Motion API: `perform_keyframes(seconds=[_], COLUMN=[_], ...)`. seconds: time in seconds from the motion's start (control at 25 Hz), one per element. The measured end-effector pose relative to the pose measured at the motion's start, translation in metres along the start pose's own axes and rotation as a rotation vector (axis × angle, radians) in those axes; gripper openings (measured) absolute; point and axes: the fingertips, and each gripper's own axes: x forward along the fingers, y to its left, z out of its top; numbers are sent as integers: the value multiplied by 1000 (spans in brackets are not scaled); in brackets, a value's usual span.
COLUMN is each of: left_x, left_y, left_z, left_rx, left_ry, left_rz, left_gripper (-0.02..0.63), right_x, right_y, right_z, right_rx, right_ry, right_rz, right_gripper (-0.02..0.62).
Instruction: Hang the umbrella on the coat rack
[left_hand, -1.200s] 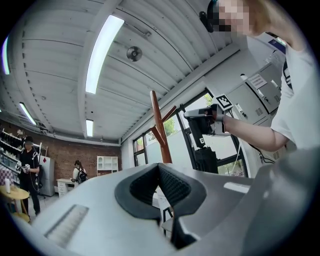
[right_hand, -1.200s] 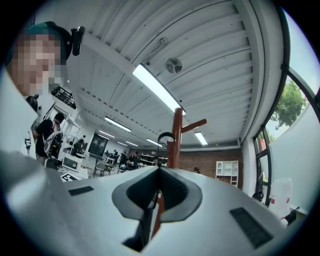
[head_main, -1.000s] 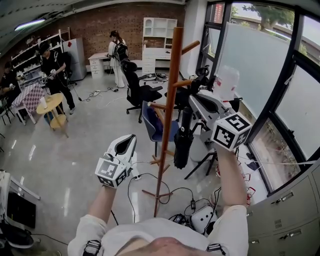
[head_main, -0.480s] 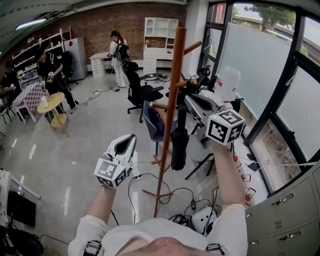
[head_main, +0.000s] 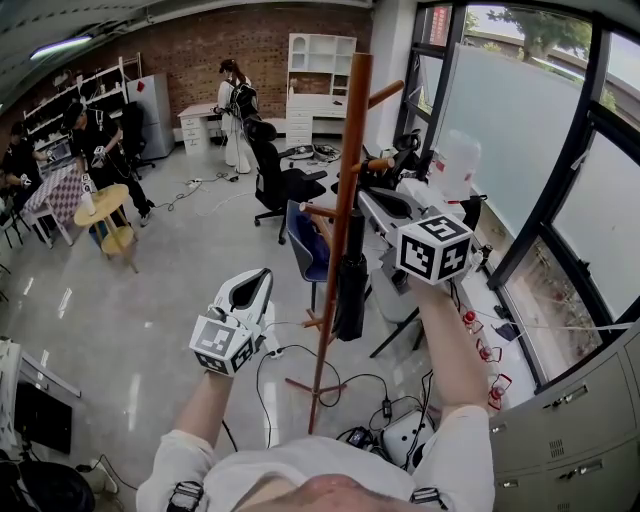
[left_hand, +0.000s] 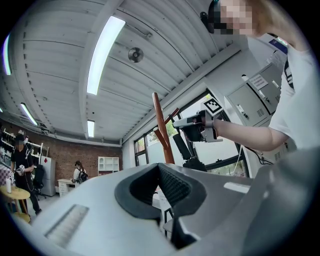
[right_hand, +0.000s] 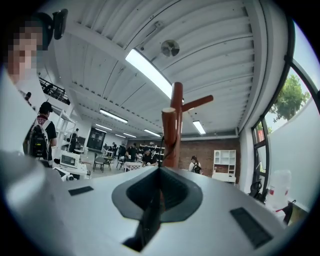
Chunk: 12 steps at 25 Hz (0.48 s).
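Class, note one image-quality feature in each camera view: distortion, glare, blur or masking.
Head view: wide-angle bending curves the windows; the umbrella reads nearly black. Left gripper view: fisheye circle with black corners; the ceiling light strip glares white; a mosaic patch hides a face. Right gripper view: same fisheye; the right tool body looks soft, the coat rack sharper.

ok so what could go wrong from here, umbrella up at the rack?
1. The right gripper is shut on the umbrella right at a peg, but whether it is hooked on cannot be told. Opening now could drop it.
2. The umbrella hangs close against the coat rack, near the lower pegs, so it might snag or swing.
3. The left gripper is off the rack, so a push may rock it.
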Motion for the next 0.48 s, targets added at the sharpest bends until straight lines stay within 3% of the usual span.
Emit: perform_keyframes(seconds=[0.24, 0.48], left_x=[-3, -8], left_y=[1, 3], left_z=[1, -1], left_rx=[-5, -7], left_ry=[-14, -4], left_rz=[18, 25], left_gripper=[9, 9], right_x=[15, 16], right_y=[-1, -5], right_z=[-17, -19], right_rx=[12, 34], right_ry=[50, 25], right_rz=[-7, -40], right_gripper=[11, 11])
